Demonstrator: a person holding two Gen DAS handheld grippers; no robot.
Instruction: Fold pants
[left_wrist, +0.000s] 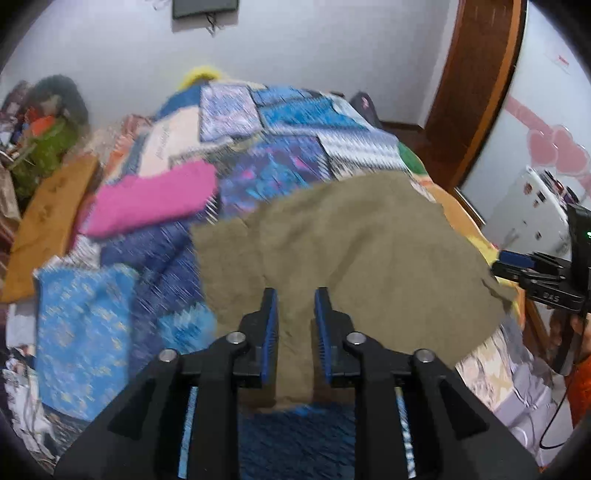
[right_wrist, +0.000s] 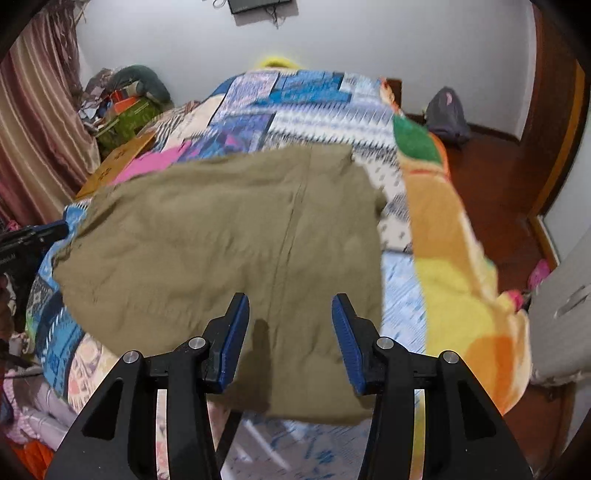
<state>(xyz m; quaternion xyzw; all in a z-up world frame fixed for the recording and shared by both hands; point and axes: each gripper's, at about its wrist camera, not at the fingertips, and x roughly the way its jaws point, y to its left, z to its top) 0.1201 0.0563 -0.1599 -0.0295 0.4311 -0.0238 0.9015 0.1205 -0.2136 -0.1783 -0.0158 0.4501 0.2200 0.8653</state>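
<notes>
White wall (right_wrist: 369, 40), striped curtain (right_wrist: 33, 122), wooden floor (right_wrist: 495, 184); patchwork-quilted bed (right_wrist: 295, 103), wooden door frame (left_wrist: 476, 85)

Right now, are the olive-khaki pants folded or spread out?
Apparently folded: the olive-khaki pants lie as one compact block on the patchwork quilt, no separate legs showing; layers can't be seen.

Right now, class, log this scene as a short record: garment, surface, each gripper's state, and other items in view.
garment: olive pants, spread on the bed, seam running away from the camera
surface: patchwork quilt
left gripper: open, above the pants' near edge, holding nothing
right gripper: open, above the pants, holding nothing
other cloth: pink garment lying left of the pants
far off: grey bag on the floor by the wall
</notes>
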